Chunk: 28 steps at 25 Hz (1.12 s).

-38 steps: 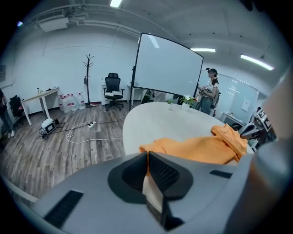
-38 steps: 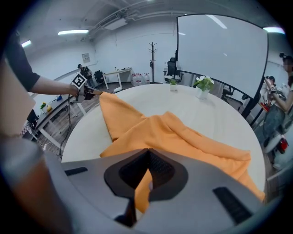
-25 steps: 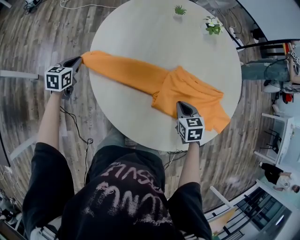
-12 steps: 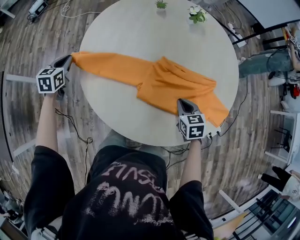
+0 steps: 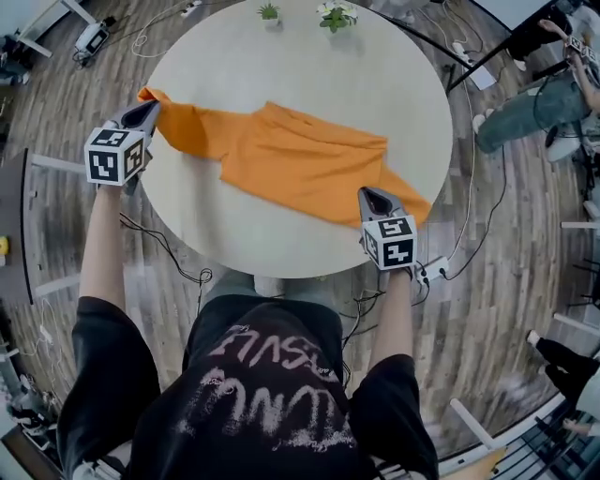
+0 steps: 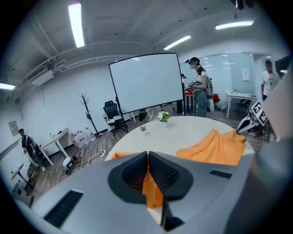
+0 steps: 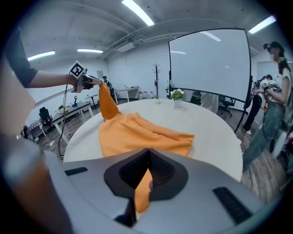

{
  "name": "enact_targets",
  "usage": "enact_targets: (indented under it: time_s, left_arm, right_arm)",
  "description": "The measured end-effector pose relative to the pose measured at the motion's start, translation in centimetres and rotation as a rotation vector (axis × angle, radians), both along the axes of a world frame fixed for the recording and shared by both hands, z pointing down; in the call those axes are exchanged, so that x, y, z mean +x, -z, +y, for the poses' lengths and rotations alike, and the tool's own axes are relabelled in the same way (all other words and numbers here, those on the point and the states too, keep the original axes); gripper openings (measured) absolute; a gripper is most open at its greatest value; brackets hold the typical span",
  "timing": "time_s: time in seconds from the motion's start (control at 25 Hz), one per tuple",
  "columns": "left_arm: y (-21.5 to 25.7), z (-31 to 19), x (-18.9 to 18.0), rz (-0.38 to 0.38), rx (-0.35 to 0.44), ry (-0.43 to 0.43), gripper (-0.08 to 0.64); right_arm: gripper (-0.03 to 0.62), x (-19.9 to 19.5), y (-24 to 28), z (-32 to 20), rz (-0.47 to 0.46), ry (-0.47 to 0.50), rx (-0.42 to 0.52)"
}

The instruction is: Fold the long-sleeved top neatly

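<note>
The long-sleeved top (image 5: 300, 164) is plain bright orange, and a strip of the same orange shows between the black ribbed pads of the grey left gripper (image 6: 147, 157) and of the grey right gripper (image 7: 147, 165). Just behind each gripper's tip the marker cube (image 5: 114, 155) is white with black square patterns. Ahead of both grippers the round table (image 5: 281, 66) is plain pale cream, over a floor (image 5: 534, 244) of grey-brown wood-grain planks. Behind the grippers the person's T-shirt (image 5: 253, 394) is black with faded pinkish-white lettering.

The top (image 5: 300, 164) lies across the table (image 5: 309, 70), plants (image 5: 336, 14) behind it
</note>
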<state>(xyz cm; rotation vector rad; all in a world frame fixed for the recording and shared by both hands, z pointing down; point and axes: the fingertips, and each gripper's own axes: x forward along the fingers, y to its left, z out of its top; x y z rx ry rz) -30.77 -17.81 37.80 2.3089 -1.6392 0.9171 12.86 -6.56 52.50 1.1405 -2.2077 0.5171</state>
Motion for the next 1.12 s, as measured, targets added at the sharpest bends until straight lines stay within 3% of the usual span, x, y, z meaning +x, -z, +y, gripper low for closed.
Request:
enact_targets:
  time_s: [0.2,0.4,0.56,0.8,1.0,1.12]
  left_arm:
    - [-0.1,0.7,12.7,-0.115,-0.019,-0.150,0.020]
    - [-4.3,2.4,25.6,-0.189,-0.071,-0.332,0.020]
    - [-8.0,4.8,33.5,-0.249,-0.120,-0.480,0.020]
    - [-9.4,6.9,39.6,-0.268,-0.110,-0.569,0.020]
    - [-6.1,7.3,43.1,-0.200,-0.036,-0.591,0.020]
    - [-7.1,8.2,44.8,-0.195,-0.050,-0.637,0.020]
  right_arm:
    - [0.006,4.7,-1.0,1.7,-0.038,-0.017,-0.017]
    - [0.006,7.9,-2.0,3.5,-0.066,-0.058,-0.047]
    - [0.006,10.2,-3.2,4.8,-0.107,-0.126,-0.072]
    - [0.006,13.3,-5.7,7.5,-0.109,-0.180,-0.130]
    - [0.006,14.4,-6.1,7.8,-0.113,-0.195,-0.153]
    - [0.006,14.6,-6.2,7.8,-0.109,-0.197,-0.157]
